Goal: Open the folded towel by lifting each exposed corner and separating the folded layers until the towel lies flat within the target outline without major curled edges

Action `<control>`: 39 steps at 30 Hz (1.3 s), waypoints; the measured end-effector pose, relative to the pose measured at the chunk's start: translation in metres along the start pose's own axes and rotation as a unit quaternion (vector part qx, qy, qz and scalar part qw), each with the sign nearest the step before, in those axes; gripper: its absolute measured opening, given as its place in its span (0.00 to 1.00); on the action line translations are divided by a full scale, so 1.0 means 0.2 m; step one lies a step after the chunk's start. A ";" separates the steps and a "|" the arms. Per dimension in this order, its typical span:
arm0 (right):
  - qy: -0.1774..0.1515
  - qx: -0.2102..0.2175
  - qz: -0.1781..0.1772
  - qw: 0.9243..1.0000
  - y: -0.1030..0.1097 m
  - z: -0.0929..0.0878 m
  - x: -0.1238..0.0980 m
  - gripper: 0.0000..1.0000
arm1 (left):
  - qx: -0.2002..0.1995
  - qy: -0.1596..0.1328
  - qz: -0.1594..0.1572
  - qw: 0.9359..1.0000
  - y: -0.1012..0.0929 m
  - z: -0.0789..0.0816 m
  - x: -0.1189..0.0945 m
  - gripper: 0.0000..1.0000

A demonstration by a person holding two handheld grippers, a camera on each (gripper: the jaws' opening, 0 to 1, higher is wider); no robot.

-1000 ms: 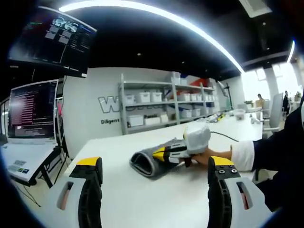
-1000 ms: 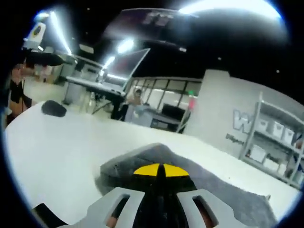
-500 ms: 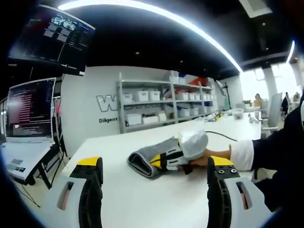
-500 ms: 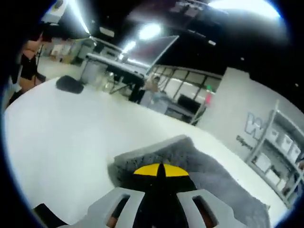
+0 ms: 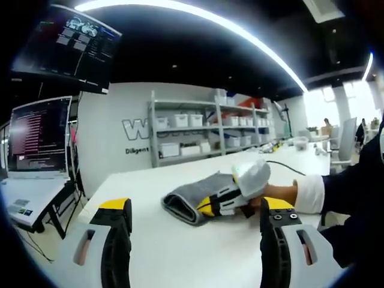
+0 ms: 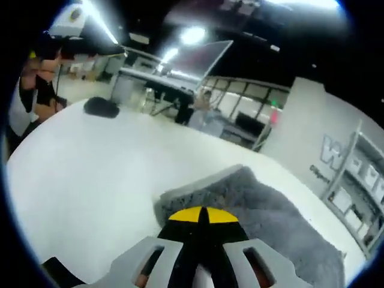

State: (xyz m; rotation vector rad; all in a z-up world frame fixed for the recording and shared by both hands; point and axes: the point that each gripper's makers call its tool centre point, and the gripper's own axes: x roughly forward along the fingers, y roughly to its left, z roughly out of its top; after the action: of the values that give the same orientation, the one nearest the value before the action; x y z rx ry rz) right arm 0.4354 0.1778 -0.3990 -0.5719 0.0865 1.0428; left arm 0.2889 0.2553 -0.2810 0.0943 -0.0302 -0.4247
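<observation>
A folded grey towel [image 5: 191, 199] lies on a white table [image 5: 180, 252]. The right gripper [image 6: 204, 215], jaws pressed together, pinches the towel's near edge. The left gripper [image 5: 189, 234] hovers apart from the towel, jaws spread wide.

White cuff [image 5: 308, 195], dark sleeve [image 5: 354, 186]

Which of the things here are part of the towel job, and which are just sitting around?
In the job:
- grey towel
- right gripper, shut on the towel
- left gripper, open
- white table

Lying about:
- dark object on the table
- shelves of bins
- monitors
</observation>
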 end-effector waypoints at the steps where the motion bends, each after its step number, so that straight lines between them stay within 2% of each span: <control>1: 0.001 0.001 0.001 1.000 0.00 0.00 -0.01 0.00 | 0.001 0.001 -0.001 1.000 0.00 0.00 0.00 0.86; 7: 0.000 -0.020 -0.001 1.000 -0.01 0.00 -0.01 0.00 | 0.005 0.003 -0.007 1.000 -0.02 -0.01 0.01 0.85; 12: -0.037 0.054 0.011 0.998 0.00 0.07 -0.04 0.00 | 0.006 -0.001 -0.005 1.000 -0.01 0.01 0.00 0.84; 14: -0.049 0.064 0.010 0.997 0.01 0.10 -0.06 0.07 | 0.004 -0.001 -0.003 1.000 0.00 0.00 0.00 0.84; 18: -0.052 0.061 0.006 0.997 0.03 0.11 -0.06 0.08 | 0.002 0.001 -0.003 1.000 0.01 -0.01 0.00 0.84; 20: -0.057 0.063 0.009 0.996 0.04 0.12 -0.06 0.12 | 0.002 0.001 -0.003 1.000 0.01 -0.01 0.00 0.84; 22: -0.072 0.084 0.016 0.994 0.07 0.15 -0.06 0.21 | 0.003 0.000 -0.004 1.000 0.01 0.00 -0.01 0.84; 23: -0.076 0.093 0.020 0.993 0.08 0.16 -0.06 0.22 | 0.003 -0.001 -0.003 1.000 0.01 0.00 -0.01 0.84; 25: -0.074 0.092 0.021 0.993 0.10 0.16 -0.07 0.20 | 0.002 -0.001 -0.002 1.000 0.01 0.00 -0.01 0.84; 27: -0.057 0.063 0.013 0.996 0.10 0.14 -0.05 0.20 | 0.001 -0.001 -0.001 1.000 0.02 0.00 -0.01 0.84; 31: -0.050 0.047 0.009 0.998 0.12 0.12 -0.03 0.20 | 0.002 0.001 -0.003 1.000 0.01 -0.01 -0.01 0.84; 37: -0.039 0.053 0.005 0.998 0.10 0.10 -0.03 0.05 | 0.003 0.003 -0.005 1.000 0.00 -0.01 0.00 0.84; 39: -0.037 0.057 0.005 0.998 0.10 0.09 -0.04 0.03 | 0.004 0.004 -0.005 1.000 0.00 -0.01 0.00 0.84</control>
State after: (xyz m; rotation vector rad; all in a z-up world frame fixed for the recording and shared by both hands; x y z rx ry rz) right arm 0.4114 0.1878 -0.3886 -0.4297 0.0837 1.0605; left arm 0.2888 0.2548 -0.2827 0.1046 -0.0234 -0.4337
